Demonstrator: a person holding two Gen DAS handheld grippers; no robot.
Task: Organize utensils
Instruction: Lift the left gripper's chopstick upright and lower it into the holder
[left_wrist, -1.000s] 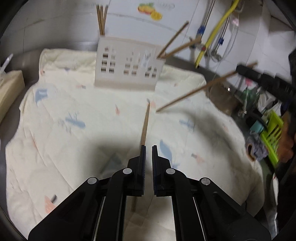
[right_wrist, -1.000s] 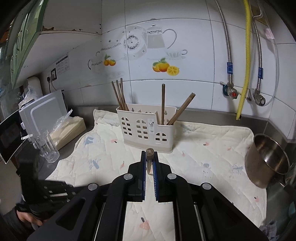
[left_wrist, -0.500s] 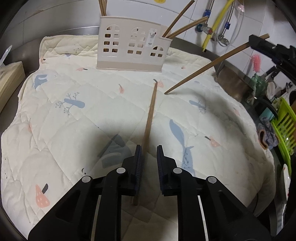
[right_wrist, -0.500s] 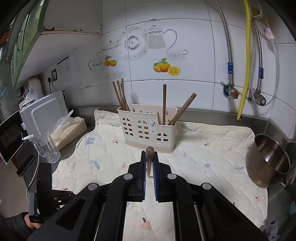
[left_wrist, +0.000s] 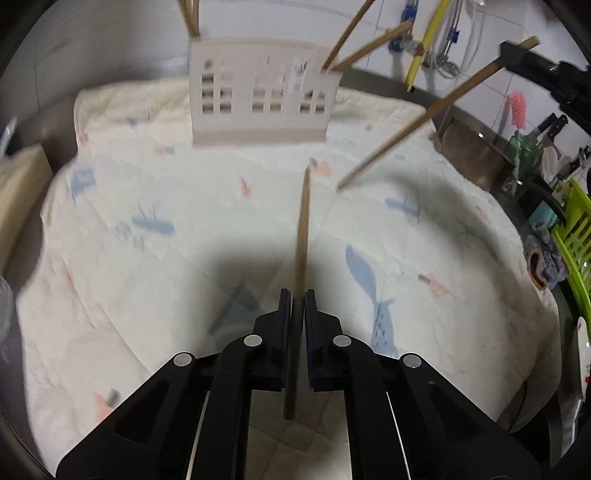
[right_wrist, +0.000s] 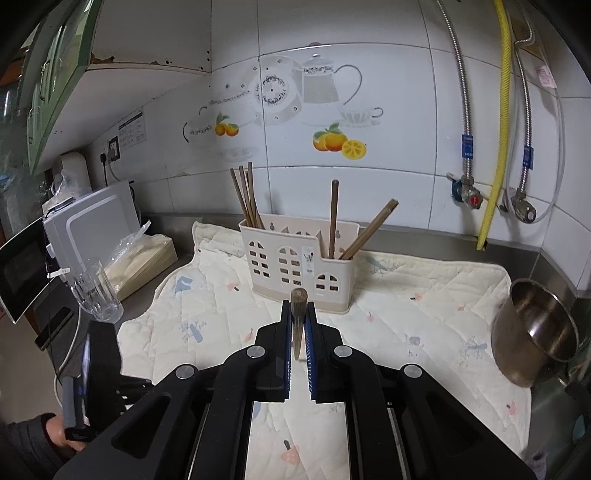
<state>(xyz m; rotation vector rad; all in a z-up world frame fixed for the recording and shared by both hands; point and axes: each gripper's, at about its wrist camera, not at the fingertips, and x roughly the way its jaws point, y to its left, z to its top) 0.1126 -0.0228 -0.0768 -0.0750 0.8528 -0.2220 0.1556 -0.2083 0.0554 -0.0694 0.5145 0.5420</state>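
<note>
The left gripper (left_wrist: 297, 295) has just closed onto a chopstick (left_wrist: 302, 229) at frame centre, while only the right view shows the right gripper (right_wrist: 298, 306) pinching another chopstick (right_wrist: 298, 314) below the holder (right_wrist: 295, 258).

The left tool (left_wrist: 297, 295) sits at lower centre, its jaws having just closed onto a chopstick (left_wrist: 302, 236) that runs up the frame over the quilted mat (left_wrist: 147, 266). At upper centre stands the holder (left_wrist: 258, 92), blurred, with chopsticks poking from both its ends. From the upper right, the right tool (left_wrist: 517, 55) grips a second chopstick (left_wrist: 424, 114) slanting down toward the mat.
</note>
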